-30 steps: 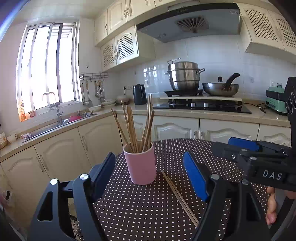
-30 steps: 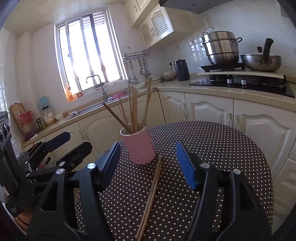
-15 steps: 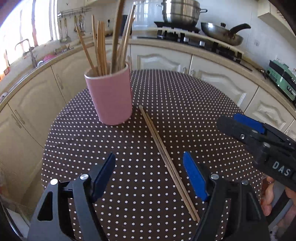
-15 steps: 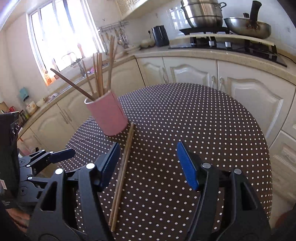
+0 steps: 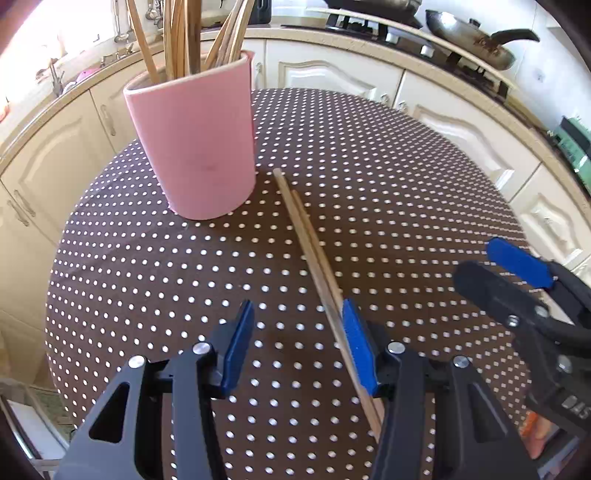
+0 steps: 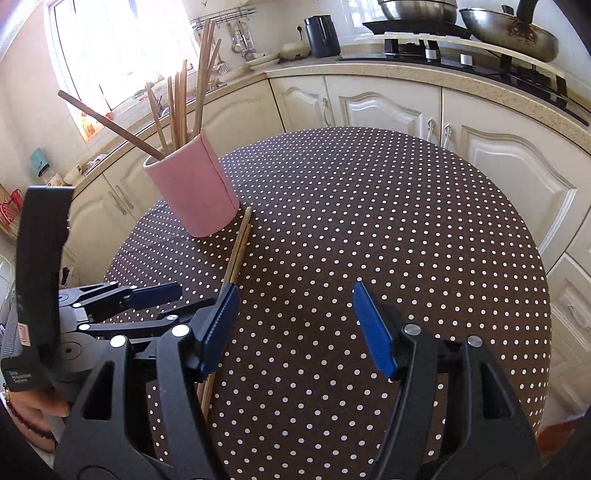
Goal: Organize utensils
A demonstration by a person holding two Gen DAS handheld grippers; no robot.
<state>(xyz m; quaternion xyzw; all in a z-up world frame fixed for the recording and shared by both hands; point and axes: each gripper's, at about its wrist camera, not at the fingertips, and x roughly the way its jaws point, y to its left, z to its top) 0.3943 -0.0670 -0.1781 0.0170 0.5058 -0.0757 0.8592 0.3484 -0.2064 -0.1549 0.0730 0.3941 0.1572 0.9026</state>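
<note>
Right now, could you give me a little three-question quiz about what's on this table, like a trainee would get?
1. True or false: the pair of loose chopsticks lies flat on the dotted tablecloth.
2. What colour is the holder with chopsticks standing in it?
3. The left gripper is: A) clamped on the holder, B) open beside the loose pair, C) lifting the pair.

Key: 1 true; 2 pink; 3 B.

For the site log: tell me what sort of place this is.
A home kitchen, most likely: a wok on a stove, a run of cream cabinets under a counter, and a sink tap by the window.
</note>
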